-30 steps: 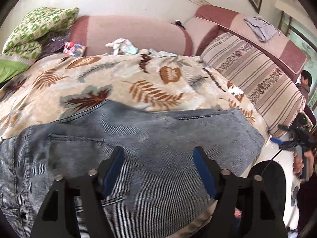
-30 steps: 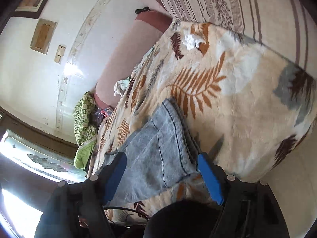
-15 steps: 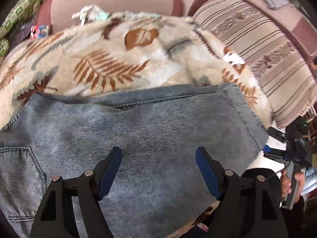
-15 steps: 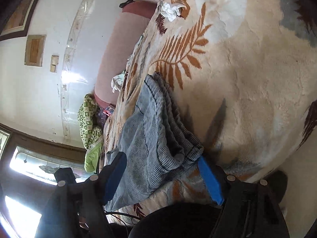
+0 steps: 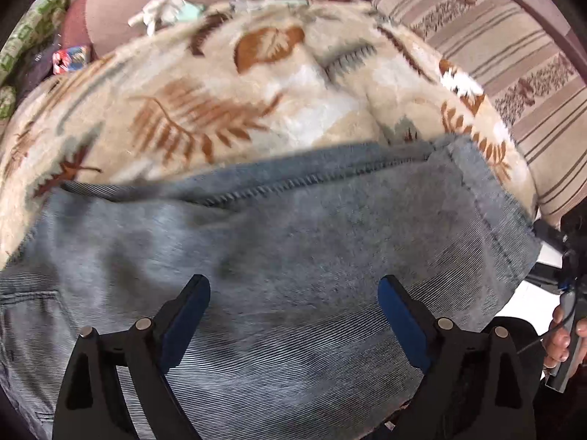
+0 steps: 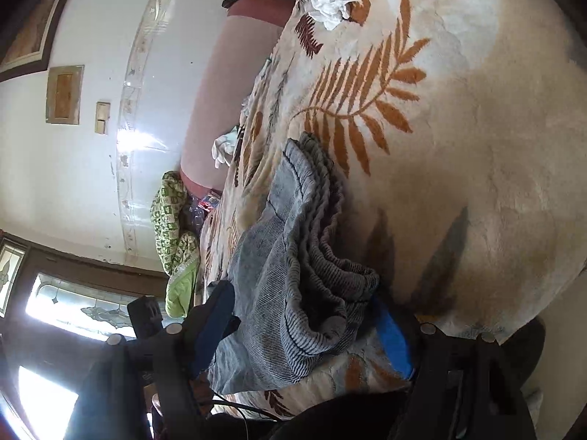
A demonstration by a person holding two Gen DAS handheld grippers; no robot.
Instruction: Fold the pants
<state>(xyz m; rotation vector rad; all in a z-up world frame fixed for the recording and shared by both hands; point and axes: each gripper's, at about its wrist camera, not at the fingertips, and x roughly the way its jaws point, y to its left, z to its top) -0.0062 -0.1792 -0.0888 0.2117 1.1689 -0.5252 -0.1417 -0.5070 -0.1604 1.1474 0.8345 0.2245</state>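
Grey-blue denim pants [image 5: 279,249] lie folded on a leaf-print blanket [image 5: 220,95] over a sofa. My left gripper [image 5: 291,286] is open, its blue pads just above the denim's near part. In the right wrist view the stacked hem ends of the pants [image 6: 312,256] sit between the wide-open jaws of my right gripper [image 6: 304,315]. One blue pad [image 6: 390,333] lies under the hem edge, the other [image 6: 212,315] is over the top layer. The jaws do not pinch the cloth.
A striped sofa back [image 5: 513,55] rises at the right. White crumpled cloths [image 5: 161,11] and a green patterned cushion [image 6: 168,220] lie at the blanket's far end. A white tissue [image 6: 326,3] sits on the blanket. The other hand-held gripper [image 5: 565,293] shows at the right edge.
My left gripper has moved right along the pants, from the back pocket toward the leg hems. My right gripper has closed in on the hem ends, which now sit between its jaws.
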